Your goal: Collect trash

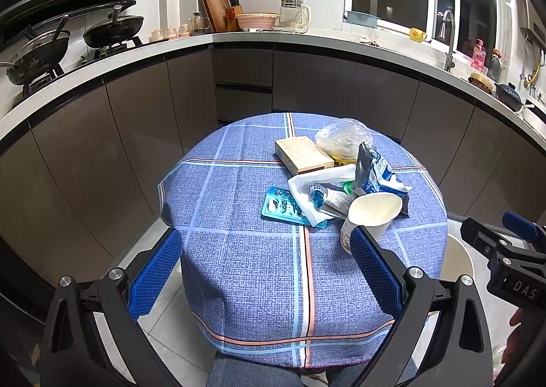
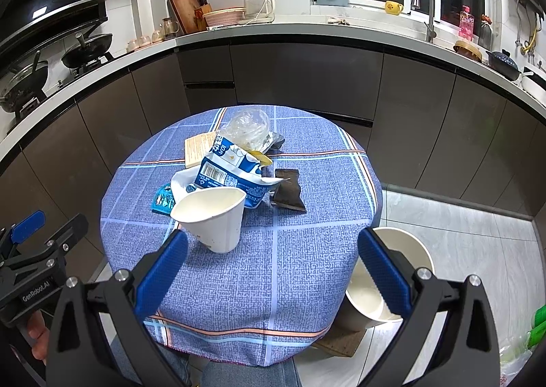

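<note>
Task looks barely started, judging by the layout: all the trash sits in a heap on the round table (image 2: 239, 284), and the white bin (image 2: 402, 250) on the floor just beside the table's right edge looks empty inside as far as visible. Left gripper (image 1: 266, 271) has jaws spread wide, holding nothing, hovering over the near table edge. Right gripper (image 2: 273, 271) likewise spread and empty, with the bin behind its right finger. Count on the table: 1 paper cup (image 2: 213, 216) tipped on its side, nearest the grippers; 1 blue-and-white bag (image 2: 232, 175); 1 dark brown wrapper (image 2: 288, 190); 1 crumpled clear plastic bag (image 2: 247, 126); 1 tan box (image 1: 302, 153); 1 blue blister pack (image 1: 285, 208); 1 white tissue or wrapper (image 1: 320, 182) with a small tube (image 1: 329, 199) on it. A silver scrap behind the clear bag, unclear what. So about 8 items left, 0 visibly binned; 1 bin, 2 grippers.
</note>
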